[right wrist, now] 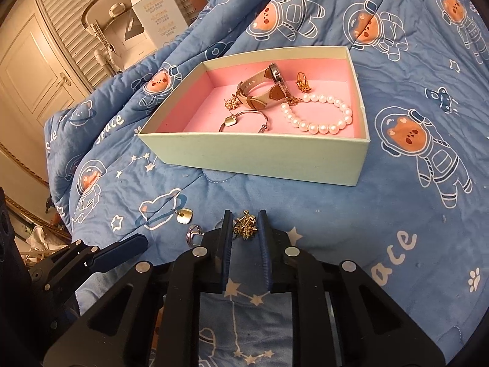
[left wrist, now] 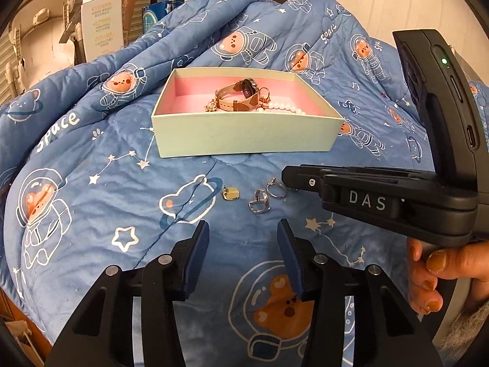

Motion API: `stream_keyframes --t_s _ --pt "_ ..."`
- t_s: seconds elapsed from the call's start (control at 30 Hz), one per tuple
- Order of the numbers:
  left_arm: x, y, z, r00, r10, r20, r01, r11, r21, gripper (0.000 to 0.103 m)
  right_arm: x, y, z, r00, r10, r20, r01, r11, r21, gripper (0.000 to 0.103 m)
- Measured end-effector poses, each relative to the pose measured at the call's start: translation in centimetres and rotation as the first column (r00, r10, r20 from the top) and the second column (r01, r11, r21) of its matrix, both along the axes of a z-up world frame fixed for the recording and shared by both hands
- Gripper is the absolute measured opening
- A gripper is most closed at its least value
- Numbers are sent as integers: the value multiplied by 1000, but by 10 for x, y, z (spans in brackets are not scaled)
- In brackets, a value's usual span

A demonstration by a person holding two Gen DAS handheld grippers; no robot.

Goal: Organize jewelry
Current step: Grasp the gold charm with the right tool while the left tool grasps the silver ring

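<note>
A pale green box [left wrist: 244, 136] with a pink lining sits on the blue quilt; it also shows in the right wrist view [right wrist: 253, 159]. It holds a watch [right wrist: 262, 87], a pearl bracelet [right wrist: 318, 113], a bangle [right wrist: 244, 119] and gold earrings. On the quilt lie a gold square earring [left wrist: 230, 195], a silver ring [left wrist: 259, 204] and a thin ring [left wrist: 276, 188]. My left gripper [left wrist: 243, 238] is open, just short of them. My right gripper [right wrist: 244, 227] has its fingers around a gold star earring [right wrist: 245, 227] on the quilt, with gaps on both sides.
The quilt [left wrist: 91, 183] is bunched up high behind and left of the box. A white carton [left wrist: 102, 18] and furniture stand beyond the bed. The right gripper's body [left wrist: 397, 195] and the hand holding it fill the right of the left wrist view.
</note>
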State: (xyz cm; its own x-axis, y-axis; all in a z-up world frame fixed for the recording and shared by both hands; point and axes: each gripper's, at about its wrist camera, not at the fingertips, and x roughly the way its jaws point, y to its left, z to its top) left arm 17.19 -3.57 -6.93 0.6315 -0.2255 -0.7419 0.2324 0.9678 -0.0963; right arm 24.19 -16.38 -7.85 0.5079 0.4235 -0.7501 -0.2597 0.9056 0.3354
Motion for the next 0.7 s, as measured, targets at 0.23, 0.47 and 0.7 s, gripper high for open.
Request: stream_keyframes --t_s 0.23,0.47,0.7 --pt "18 -10 -7 998 -24 -49 24 1000 -7 31 -1 -10 2 1000 -20 0 20 1000 5 17" --pt "29 -17 -9 997 -38 -63 38 999 2 26 -3 -13 0 1000 -27 -7 27 1000 5 17" --pt "31 -18 -11 997 -46 -70 45 999 -7 17 -4 -13 -1 1000 -30 -9 30 1000 2 17"
